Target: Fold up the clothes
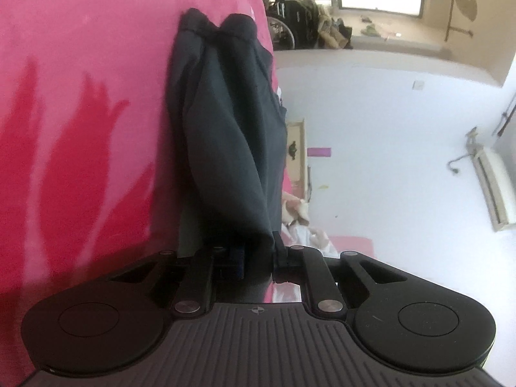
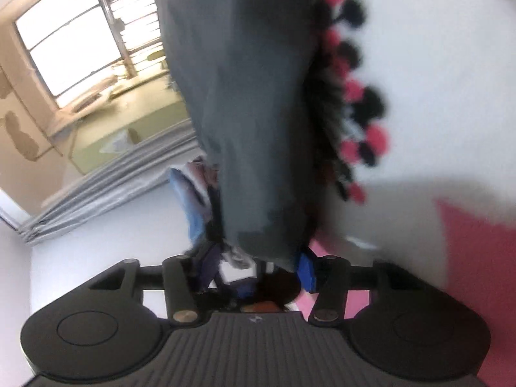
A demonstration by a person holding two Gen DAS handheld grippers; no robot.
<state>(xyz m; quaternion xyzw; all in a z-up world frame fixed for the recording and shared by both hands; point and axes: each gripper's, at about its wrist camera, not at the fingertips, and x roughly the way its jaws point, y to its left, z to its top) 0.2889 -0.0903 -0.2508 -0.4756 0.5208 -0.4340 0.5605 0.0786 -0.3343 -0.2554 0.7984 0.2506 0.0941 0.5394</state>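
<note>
Running toward twelve o'clock, the dark garment is pinched by the left gripper; the right gripper's jaws are parted around its cloth.

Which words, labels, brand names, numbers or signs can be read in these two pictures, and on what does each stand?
No readable text in either view.
Left gripper body: a small round crosshair mark, no letters.
Right gripper body: a small mark, too blurred to read.
Dark garment: no print or label visible.

One dark garment, two hand-held grippers: left, right.
</note>
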